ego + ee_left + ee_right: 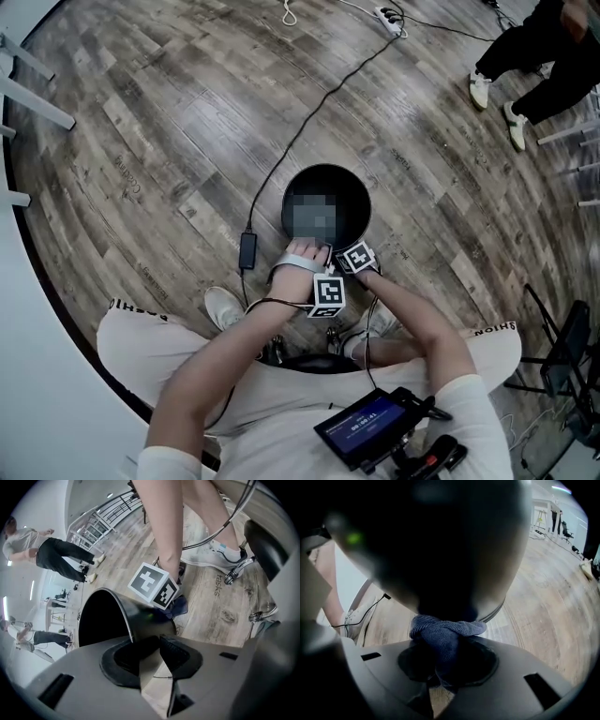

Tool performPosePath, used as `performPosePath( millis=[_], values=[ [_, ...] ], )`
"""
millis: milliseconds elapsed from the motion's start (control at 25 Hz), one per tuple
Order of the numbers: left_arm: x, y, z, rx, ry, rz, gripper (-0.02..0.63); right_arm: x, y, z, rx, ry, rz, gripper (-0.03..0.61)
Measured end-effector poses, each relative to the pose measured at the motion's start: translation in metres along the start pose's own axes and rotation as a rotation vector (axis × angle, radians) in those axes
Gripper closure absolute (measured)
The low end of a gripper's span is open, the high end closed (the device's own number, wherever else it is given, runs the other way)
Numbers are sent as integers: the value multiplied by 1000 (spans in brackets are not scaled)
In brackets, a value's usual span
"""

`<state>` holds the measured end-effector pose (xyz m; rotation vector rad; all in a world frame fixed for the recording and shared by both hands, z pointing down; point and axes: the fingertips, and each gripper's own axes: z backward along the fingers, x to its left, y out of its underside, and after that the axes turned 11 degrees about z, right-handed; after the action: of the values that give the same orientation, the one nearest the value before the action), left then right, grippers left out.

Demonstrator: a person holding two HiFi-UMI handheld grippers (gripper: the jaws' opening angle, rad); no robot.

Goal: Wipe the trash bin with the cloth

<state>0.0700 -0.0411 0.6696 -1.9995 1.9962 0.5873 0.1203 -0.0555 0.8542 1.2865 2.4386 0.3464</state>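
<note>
The left hand-held gripper (151, 645) is partly closed astride the near rim of the black trash bin (359, 201). It looks clamped there to steady the bin, which stands on the wood floor (169, 141) just in front of the seated person. Just right of it, the right hand-held gripper (440, 673) is closed on the bunched blue cloth (443, 631), which presses against the bin's near outer wall. To wipe well, hold the rim firmly, press the cloth flat to the curve, and sweep in overlapping strokes so the bare jaws never scrape the wall.
</note>
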Motion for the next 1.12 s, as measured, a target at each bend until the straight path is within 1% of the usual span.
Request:
performPosePath(
  millis=[120, 240, 400, 480, 600, 680, 800, 840, 1000, 1120],
  values=[
    [-1, -4, 0, -35, 15, 14, 485, 3, 9, 13, 61, -9, -36, 479],
    [0, -2, 1, -52, 31, 16, 485, 16, 7, 40, 86, -25, -39, 479],
    [1, 13, 1, -10, 22, -15, 480, 37, 3, 74, 57, -66, -12, 479],
    [5, 20, 2, -4, 19, 1, 473, 44, -4, 95, 38, -65, -11, 479],
    [10, 26, 3, -8, 27, 21, 440, 53, -16, 127, 15, -51, -20, 479],
    [8, 30, 0, 6, 22, -26, 439, 60, -26, 148, -12, -53, -16, 479],
    [2, 38, -7, 58, -26, -154, 440, 70, -41, 173, -60, -52, 1, 479],
    [1, 38, -9, 67, -33, -170, 442, 72, -45, 180, -76, -48, 5, 479],
    [1, 37, -9, 80, -16, -148, 456, 70, -64, 198, -134, -22, 20, 479],
    [-5, 30, -6, 88, -4, -140, 468, 61, -74, 195, -147, 5, 51, 479]
  ],
)
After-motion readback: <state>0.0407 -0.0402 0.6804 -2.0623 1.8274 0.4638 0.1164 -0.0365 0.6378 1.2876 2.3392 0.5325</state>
